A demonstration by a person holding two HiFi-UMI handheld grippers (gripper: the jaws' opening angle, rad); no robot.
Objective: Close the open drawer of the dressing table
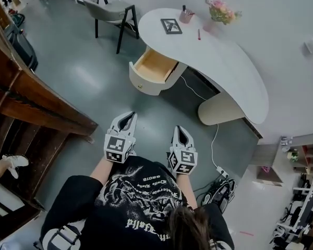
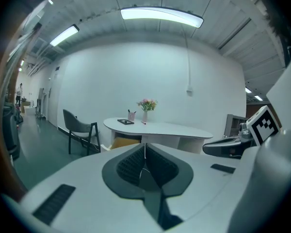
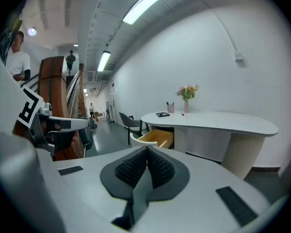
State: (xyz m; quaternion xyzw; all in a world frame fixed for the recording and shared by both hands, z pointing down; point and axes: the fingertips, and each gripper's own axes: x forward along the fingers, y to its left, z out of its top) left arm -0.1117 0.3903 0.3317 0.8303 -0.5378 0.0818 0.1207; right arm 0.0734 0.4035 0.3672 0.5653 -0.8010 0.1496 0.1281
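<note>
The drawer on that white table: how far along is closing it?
Nothing looks done yet: the drawer stands pulled out of the white table, its wooden inside showing. In hand: nothing; the left hand-held gripper and the right hand-held gripper are both shut and empty, with floor between them and the drawer. Left: reach the drawer front and push it in.

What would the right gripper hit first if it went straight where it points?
Probably the open drawer of the dressing table; bare floor lies between, and depth is hard to judge.
</note>
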